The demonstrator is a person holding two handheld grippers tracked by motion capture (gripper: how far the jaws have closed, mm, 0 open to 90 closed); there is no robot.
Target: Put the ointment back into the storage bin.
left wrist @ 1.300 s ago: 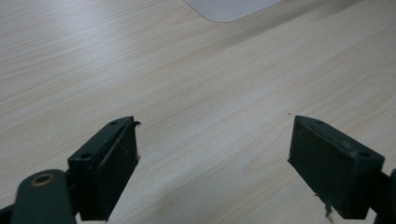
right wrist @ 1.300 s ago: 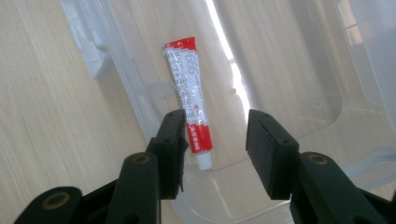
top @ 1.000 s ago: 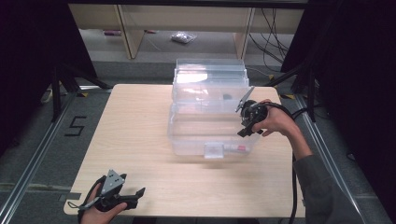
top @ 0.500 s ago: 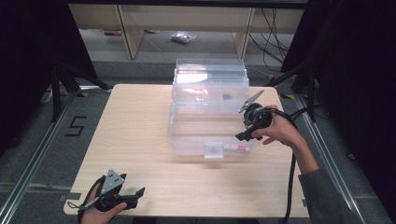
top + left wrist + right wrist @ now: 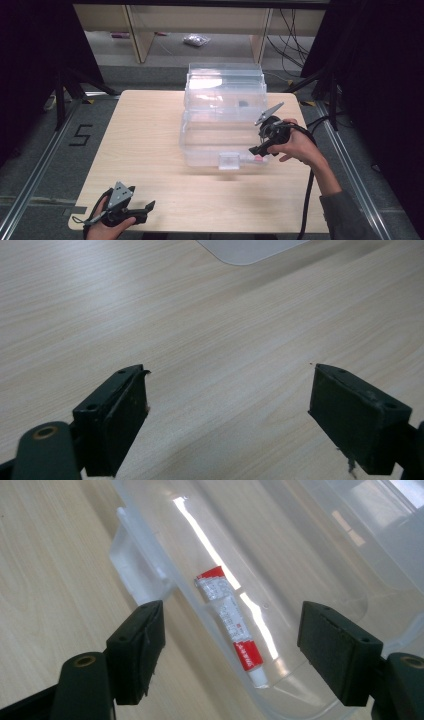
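A clear plastic box with its lid raised stands at the middle back of the wooden table. A red and white tube lies flat on the box floor near the front right corner. My right gripper hangs over that corner, pointing down at the tube. Its jaws have just been opening and stand apart, with the tube lying below and between them, untouched. My left gripper rests at the table's front left, open over bare wood.
The box has a clear front latch. A dark small thing sits deeper in the box. Behind the table are shelf legs, cables and a bag on the floor. Metal rails flank the table.
The right hand has shifted a little to the right and toward the near side of the box. The left hand has stayed where it was.
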